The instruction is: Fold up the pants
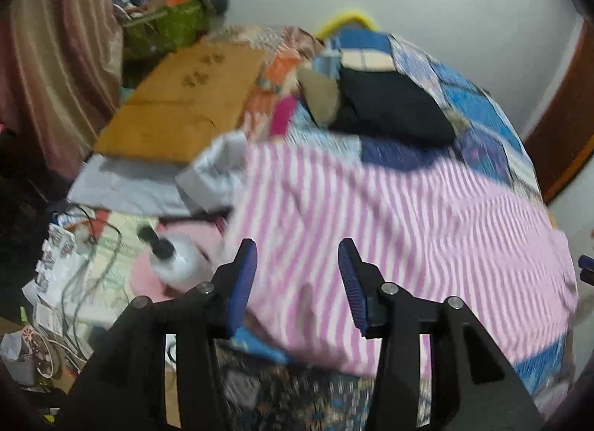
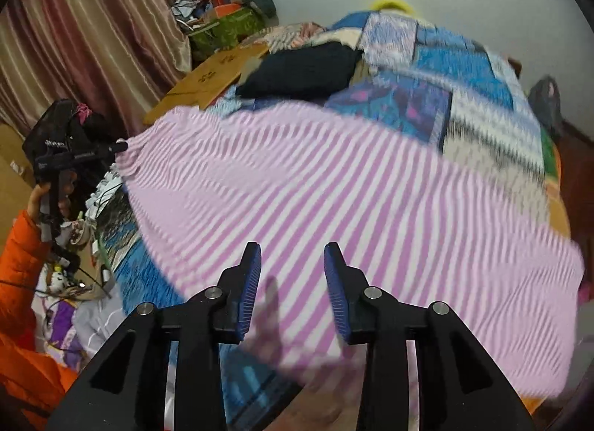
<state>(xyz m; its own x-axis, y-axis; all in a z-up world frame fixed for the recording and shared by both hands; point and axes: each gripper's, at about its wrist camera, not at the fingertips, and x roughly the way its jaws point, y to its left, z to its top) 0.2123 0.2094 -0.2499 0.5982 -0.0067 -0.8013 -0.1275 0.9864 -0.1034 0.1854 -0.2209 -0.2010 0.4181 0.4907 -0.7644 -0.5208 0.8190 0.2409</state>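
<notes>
Pink-and-white striped pants (image 1: 389, 215) lie spread across the patchwork bed cover (image 1: 471, 104), blurred in both views. My left gripper (image 1: 300, 249) hovers over the pants' near left edge, its blue pads (image 1: 243, 282) apart with nothing pressed between them. My right gripper (image 2: 293, 249) stands open over the near edge of the striped pants (image 2: 334, 189), and only cloth shows behind the gap. In the right wrist view the left gripper (image 2: 80, 154) appears at the far left by the cloth's corner, held by a hand (image 2: 37, 197) with an orange sleeve.
A dark folded garment (image 1: 393, 104) sits on the bed behind the pants. A flat cardboard sheet (image 1: 185, 104) and grey cloth (image 1: 156, 182) lie at the left. A white bottle (image 1: 178, 260), cables and papers crowd the left side. A curtain (image 2: 85, 33) hangs beyond.
</notes>
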